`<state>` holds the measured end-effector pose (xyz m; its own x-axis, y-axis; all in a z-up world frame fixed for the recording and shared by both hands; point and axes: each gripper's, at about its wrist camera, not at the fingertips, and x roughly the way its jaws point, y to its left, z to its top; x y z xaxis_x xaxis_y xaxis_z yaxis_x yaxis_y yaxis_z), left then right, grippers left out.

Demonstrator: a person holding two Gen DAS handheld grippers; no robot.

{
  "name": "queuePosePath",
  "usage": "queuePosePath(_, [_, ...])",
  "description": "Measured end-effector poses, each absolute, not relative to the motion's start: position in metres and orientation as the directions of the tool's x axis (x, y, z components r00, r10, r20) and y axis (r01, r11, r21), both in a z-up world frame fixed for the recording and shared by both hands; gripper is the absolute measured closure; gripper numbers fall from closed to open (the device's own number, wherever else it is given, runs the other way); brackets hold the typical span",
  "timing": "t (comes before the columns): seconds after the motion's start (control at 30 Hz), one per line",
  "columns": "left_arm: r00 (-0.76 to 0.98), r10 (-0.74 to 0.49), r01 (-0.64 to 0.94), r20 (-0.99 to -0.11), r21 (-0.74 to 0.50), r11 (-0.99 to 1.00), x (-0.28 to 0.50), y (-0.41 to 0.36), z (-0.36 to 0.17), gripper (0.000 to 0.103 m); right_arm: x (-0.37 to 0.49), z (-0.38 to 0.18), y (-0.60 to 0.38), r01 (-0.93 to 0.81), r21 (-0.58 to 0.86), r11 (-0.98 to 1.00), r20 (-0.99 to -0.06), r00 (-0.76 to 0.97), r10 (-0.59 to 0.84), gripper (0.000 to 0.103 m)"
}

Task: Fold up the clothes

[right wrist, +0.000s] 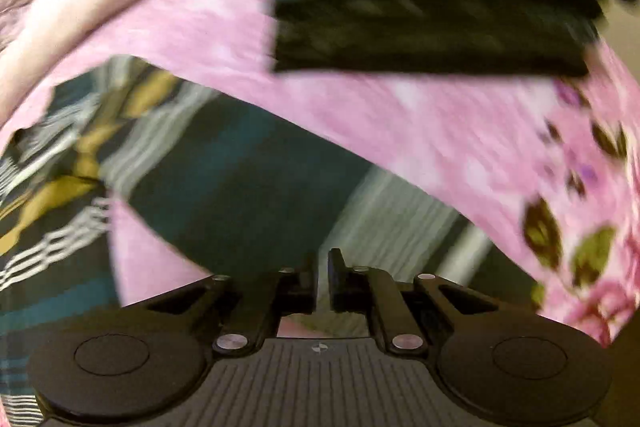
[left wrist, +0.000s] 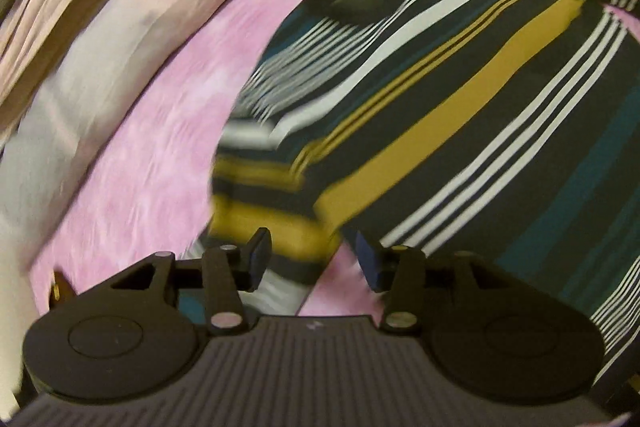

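Observation:
A striped shirt with dark, teal, mustard and white bands lies spread on a pink bedsheet. My left gripper is open, its fingers either side of the end of a striped sleeve. In the right wrist view my right gripper is nearly closed on a fold of the striped shirt, which stretches away from the fingertips. Both views are blurred by motion.
A dark folded garment lies on the sheet beyond the right gripper. The sheet has a leaf and flower print at the right. A pale bed edge or wall runs along the left.

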<state>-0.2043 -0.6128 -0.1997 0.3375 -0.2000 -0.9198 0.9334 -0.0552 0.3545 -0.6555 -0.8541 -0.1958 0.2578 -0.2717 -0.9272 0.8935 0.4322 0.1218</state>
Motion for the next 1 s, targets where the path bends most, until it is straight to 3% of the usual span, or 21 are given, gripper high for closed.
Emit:
queuePosePath(0.03, [0.336, -0.198, 0.936, -0.921, 0.35, -0.04, -0.192, -0.601, -0.201, 0.058, -0.637, -0.187, -0.844, 0.88, 0.111, 0.463, -0.914, 0.273, -0.299, 0.001])
queuePosePath(0.33, [0.24, -0.255, 0.971, -0.937, 0.23, 0.068, -0.07, -0.524, -0.219, 0.057, -0.462, -0.168, -0.733, 0.757, 0.162, 0.632, -0.906, 0.368, -0.208, 0.001])
queuePosePath(0.6, [0.013, -0.436, 0.995, -0.9, -0.03, 0.093, -0.005, -0.578, -0.229, 0.057, -0.303, -0.189, -0.693, 0.611, 0.175, 0.772, -0.914, 0.393, -0.104, 0.001])
queuePosePath(0.77, [-0.068, -0.442, 0.994, -0.895, -0.098, 0.046, -0.004, -0.622, -0.259, 0.058, -0.209, -0.202, -0.729, 0.448, 0.124, 0.886, -0.882, 0.459, -0.109, 0.001])
queuePosePath(0.87, [-0.103, -0.412, 0.99, -0.905, -0.135, 0.05, -0.004, -0.635, -0.28, 0.07, -0.161, -0.221, -0.764, 0.381, 0.113, 0.917, -0.871, 0.483, -0.093, 0.002])
queuePosePath(0.9, [-0.111, -0.408, 0.988, -0.906, -0.146, 0.056, -0.004, -0.636, -0.287, 0.079, -0.146, -0.229, -0.774, 0.371, 0.115, 0.922, -0.871, 0.484, -0.086, 0.003])
queuePosePath(0.97, [-0.129, -0.417, 0.982, -0.9, -0.174, 0.071, -0.002, -0.632, -0.294, 0.086, -0.121, -0.248, -0.794, 0.36, 0.14, 0.922, -0.873, 0.484, -0.056, 0.022])
queuePosePath(1.0, [-0.131, -0.427, 0.979, -0.895, -0.184, 0.084, -0.001, -0.63, -0.295, 0.089, -0.11, -0.259, -0.802, 0.367, 0.163, 0.916, -0.877, 0.48, -0.036, 0.023])
